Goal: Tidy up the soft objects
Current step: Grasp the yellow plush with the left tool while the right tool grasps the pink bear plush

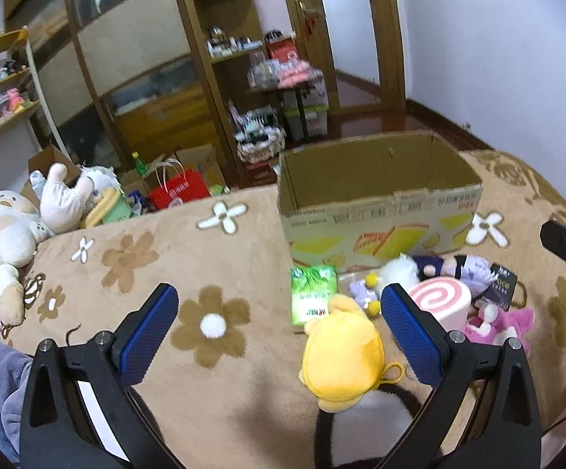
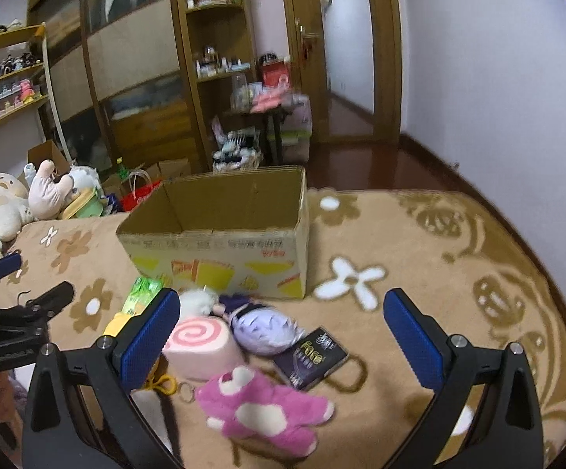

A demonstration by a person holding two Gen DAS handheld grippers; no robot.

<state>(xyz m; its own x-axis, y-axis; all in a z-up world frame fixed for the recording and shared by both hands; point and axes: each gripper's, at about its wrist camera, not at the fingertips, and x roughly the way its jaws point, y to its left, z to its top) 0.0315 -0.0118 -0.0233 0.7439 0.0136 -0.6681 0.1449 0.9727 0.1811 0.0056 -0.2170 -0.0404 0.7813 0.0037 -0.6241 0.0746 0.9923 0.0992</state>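
Both pairs of jaws spread wide, nothing pinched between either. Left gripper (image 1: 279,336) hovering over the flowered blanket (image 1: 146,273), with the yellow plush (image 1: 341,355) lying between its blue pads but hard toward the right-hand one, long axis running away from the camera toward the cardboard box (image 1: 377,203). Right gripper (image 2: 281,336) poised over the main heap: pink bear plush (image 2: 263,410) lowest and nearest, roughly centred in the gap though a little toward the left pad; pink swirl-roll cushion (image 2: 201,344) just beyond and touching that left pad's edge; purple-haired doll (image 2: 263,328) behind, close to the box front; a small white pompom (image 2: 199,301) and a green packet (image 2: 140,293) off to the left; a dark card packet (image 2: 310,355) beside the doll. Box open-topped, apparently empty, standing just past the heap and directly ahead of both grippers. Probably a first pick about to begin: bear nearer the right gripper, yellow plush nearer the left. Bear sprawled crosswise, so likely best closed on across its body, then lifted forward over the near wall of the box. Larger plush toys (image 1: 5,234) piled well apart at the far left edge of the blanket.
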